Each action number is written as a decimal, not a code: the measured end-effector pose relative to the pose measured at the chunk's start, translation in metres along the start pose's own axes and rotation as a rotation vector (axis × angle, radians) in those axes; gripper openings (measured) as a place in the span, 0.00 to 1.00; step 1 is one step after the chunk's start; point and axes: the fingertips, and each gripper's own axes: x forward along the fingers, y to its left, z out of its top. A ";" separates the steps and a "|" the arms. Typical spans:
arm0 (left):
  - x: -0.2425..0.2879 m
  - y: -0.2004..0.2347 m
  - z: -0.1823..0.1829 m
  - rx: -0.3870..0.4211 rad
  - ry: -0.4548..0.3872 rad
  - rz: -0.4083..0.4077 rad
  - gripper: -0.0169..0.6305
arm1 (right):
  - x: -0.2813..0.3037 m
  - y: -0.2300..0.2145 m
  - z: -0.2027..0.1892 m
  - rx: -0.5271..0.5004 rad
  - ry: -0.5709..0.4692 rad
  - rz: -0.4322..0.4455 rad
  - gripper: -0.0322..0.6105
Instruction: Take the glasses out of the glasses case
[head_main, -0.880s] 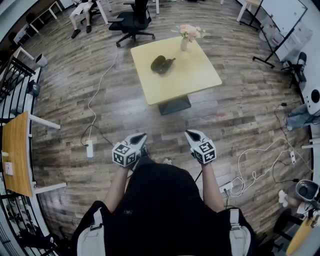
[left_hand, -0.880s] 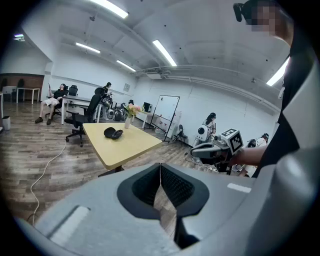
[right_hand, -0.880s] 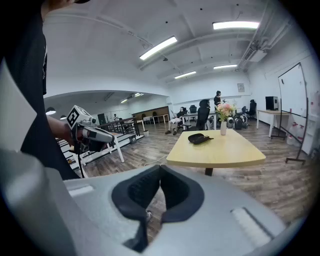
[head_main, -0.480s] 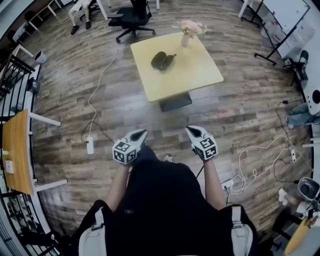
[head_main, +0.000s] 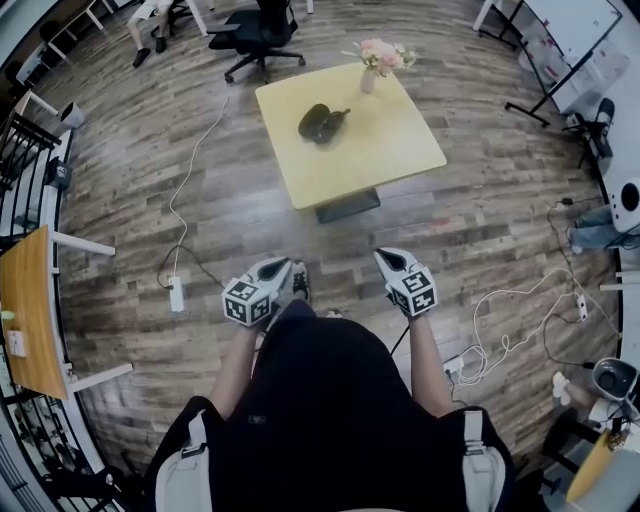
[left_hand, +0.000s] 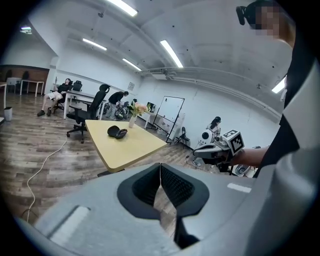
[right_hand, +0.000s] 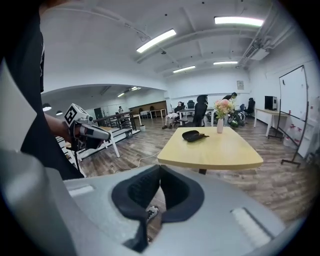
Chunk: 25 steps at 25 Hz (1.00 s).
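2 grippers held low, well apart from the yellow table (head_main: 385, 150)
Left gripper (head_main: 281, 268) and right gripper (head_main: 387, 257): jaws pressed together, empty; glasses case (head_main: 320, 122) lies on the table near a vase (head_main: 369, 82)

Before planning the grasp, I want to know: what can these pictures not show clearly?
- Glasses case: too small and far away in every view; open or closed, and its contents, cannot tell.
- Table base: head view, mostly hidden under the tabletop.
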 end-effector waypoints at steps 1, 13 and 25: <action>0.005 0.004 0.003 -0.002 0.001 -0.007 0.05 | 0.002 -0.005 0.000 0.001 0.011 -0.014 0.05; 0.049 0.061 0.050 0.024 0.033 -0.086 0.05 | 0.055 -0.037 0.036 0.021 0.050 -0.059 0.05; 0.071 0.126 0.085 0.009 0.036 -0.115 0.05 | 0.108 -0.056 0.075 0.030 0.069 -0.084 0.05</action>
